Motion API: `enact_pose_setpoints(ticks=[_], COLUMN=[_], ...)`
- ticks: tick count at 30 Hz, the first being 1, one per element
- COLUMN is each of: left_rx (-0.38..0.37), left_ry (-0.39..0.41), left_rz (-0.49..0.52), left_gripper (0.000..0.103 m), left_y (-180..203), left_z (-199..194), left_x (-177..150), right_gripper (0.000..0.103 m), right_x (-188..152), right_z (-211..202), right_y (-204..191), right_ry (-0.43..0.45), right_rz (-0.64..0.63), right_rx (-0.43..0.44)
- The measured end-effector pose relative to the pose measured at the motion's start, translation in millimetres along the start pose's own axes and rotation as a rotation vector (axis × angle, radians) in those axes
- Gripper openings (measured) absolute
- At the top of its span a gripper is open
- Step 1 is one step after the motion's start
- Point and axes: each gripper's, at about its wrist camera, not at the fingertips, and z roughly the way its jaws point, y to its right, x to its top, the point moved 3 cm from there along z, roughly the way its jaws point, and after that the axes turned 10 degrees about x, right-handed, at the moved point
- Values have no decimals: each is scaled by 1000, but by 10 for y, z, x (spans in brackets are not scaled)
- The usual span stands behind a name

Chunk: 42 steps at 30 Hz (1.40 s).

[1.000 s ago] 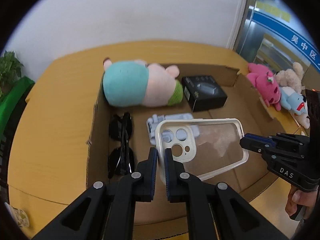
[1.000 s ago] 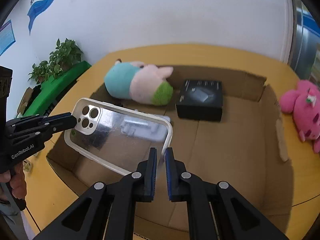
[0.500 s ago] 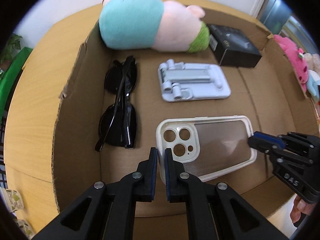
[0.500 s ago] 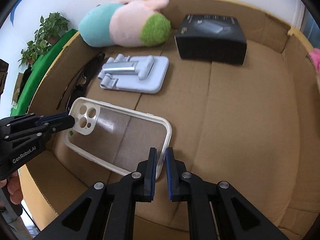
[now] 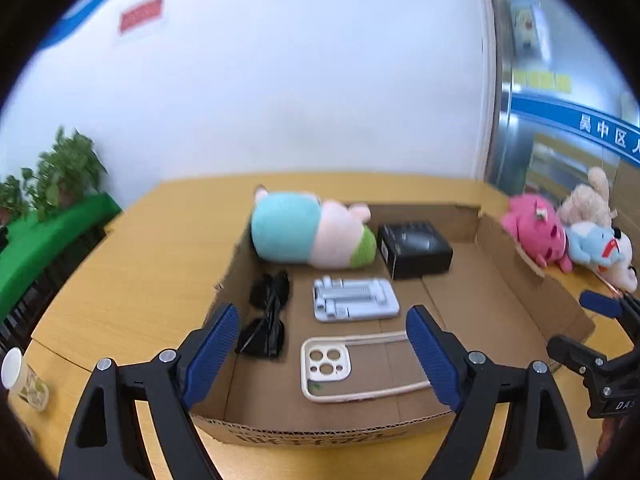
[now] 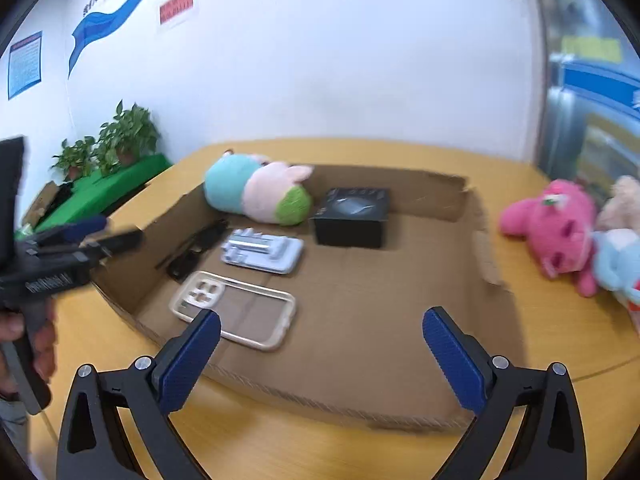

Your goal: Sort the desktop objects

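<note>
A clear phone case (image 5: 360,366) with a cream rim lies flat in the cardboard box (image 5: 532,280), near its front wall; it also shows in the right wrist view (image 6: 236,308). My left gripper (image 5: 324,352) is open and empty, pulled back above the box's front edge. My right gripper (image 6: 320,360) is open and empty, also back from the box. In the box lie black sunglasses (image 5: 268,316), a grey phone stand (image 5: 354,298), a black box (image 5: 414,248) and a teal-pink plush (image 5: 312,232).
Pink, blue and beige plush toys (image 5: 536,232) lie on the wooden table (image 5: 140,264) right of the box; they also show in the right wrist view (image 6: 556,224). A paper cup (image 5: 20,376) stands at the table's left front. Green plants (image 6: 116,140) stand at the far left.
Both grippers opened and let go of the phone case, which now lies in the box. Both grippers pulled back and up from the box.
</note>
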Motion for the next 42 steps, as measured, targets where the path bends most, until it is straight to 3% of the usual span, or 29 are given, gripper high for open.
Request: enact_pose_setpoints(ticks=[3, 7, 11, 16, 42], left_rx=[62, 82, 86, 88, 85], left_ry=[34, 28, -8, 41, 34], left_rz=[-9, 5, 25, 14, 16], left_gripper=[86, 86, 86, 86, 89], left_y=[71, 131, 180, 184, 191], left_z=[136, 333, 452, 405, 438], left_x=[-122, -279, -415, -476, -496], right_gripper=[103, 103, 103, 103, 103], right_x=[-162, -316, -416, -504, -456], right_z=[-2, 103, 131, 129, 113], right_y=[102, 270, 211, 185, 185], right_ry=[41, 49, 104, 183, 179], right_rz=[27, 113, 59, 32, 35], right_rx=[-32, -19, -81, -106, -113])
